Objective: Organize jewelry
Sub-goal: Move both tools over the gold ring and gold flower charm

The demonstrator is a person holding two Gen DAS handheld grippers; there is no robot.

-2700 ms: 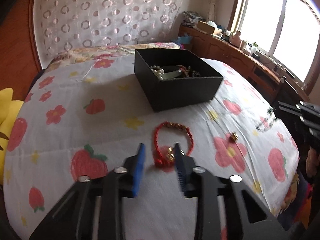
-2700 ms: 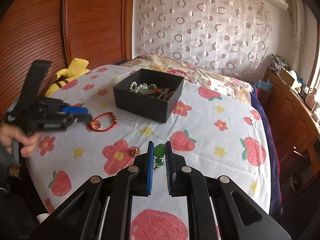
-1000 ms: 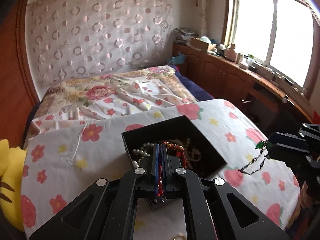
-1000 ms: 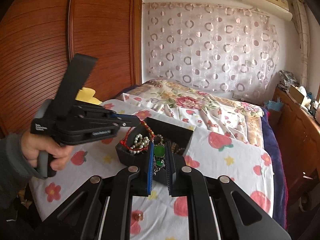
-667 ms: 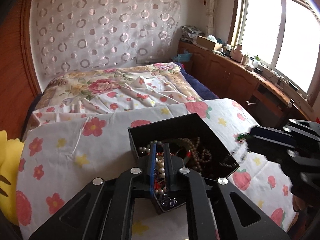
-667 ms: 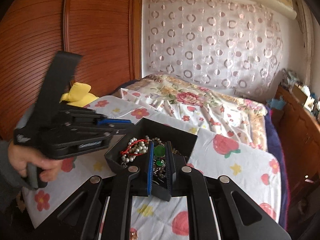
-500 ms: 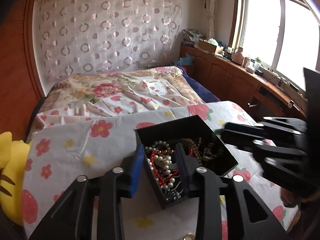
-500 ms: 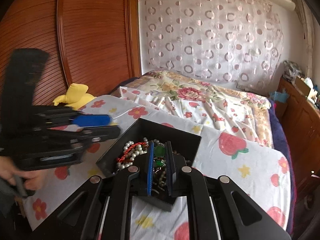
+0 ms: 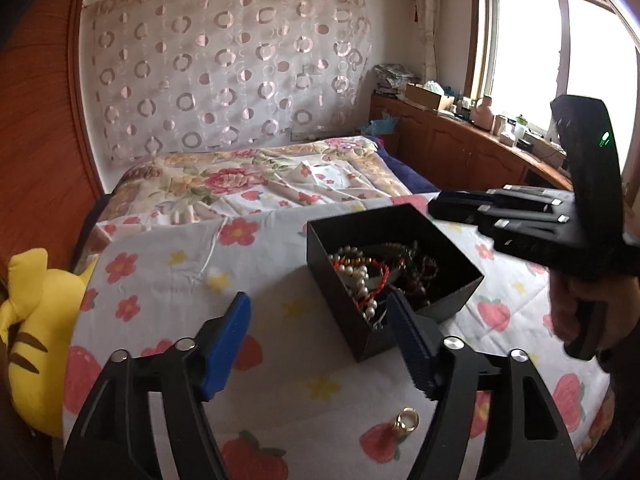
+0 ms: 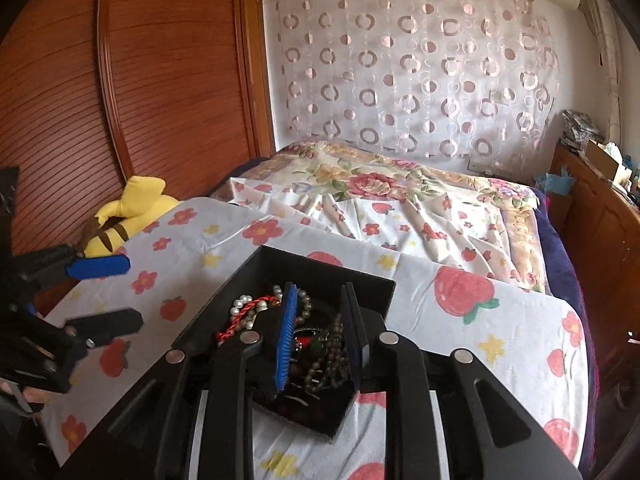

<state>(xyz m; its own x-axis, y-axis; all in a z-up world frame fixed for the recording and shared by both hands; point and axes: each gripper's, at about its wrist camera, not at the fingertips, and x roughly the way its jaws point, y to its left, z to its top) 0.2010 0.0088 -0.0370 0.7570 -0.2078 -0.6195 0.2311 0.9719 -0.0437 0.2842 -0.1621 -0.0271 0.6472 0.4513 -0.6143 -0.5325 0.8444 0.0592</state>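
Jewelry lies heaped in the black box [image 9: 362,332] that sits on the bed [image 9: 168,264], on a white sheet printed with flowers and strawberries. Among the tangle are a red cord bracelet [image 9: 382,276] draped over a pearl strand [image 9: 362,280], and darker bead strings toward the box's far side. In the right wrist view the same red cord [image 10: 236,326] and pearls [image 10: 250,306] lie at the box's left end.

The left gripper [image 9: 318,340] has just been opening; its blue pads stand wide apart with nothing between them, poised above the sheet just beside the near corner of the box. A small gold ring [image 9: 407,420] lies on the sheet below it, apart from the box.

The right gripper [image 10: 320,332] has also just been opening and its jaws stand a little apart over the box. A green pendant [image 10: 320,340] on a beaded chain lies in the gap among the other pieces; the pads seem not to press on it, though the clutter makes that hard to judge.

A yellow plush toy [image 9: 28,320] rests at the bed's edge.
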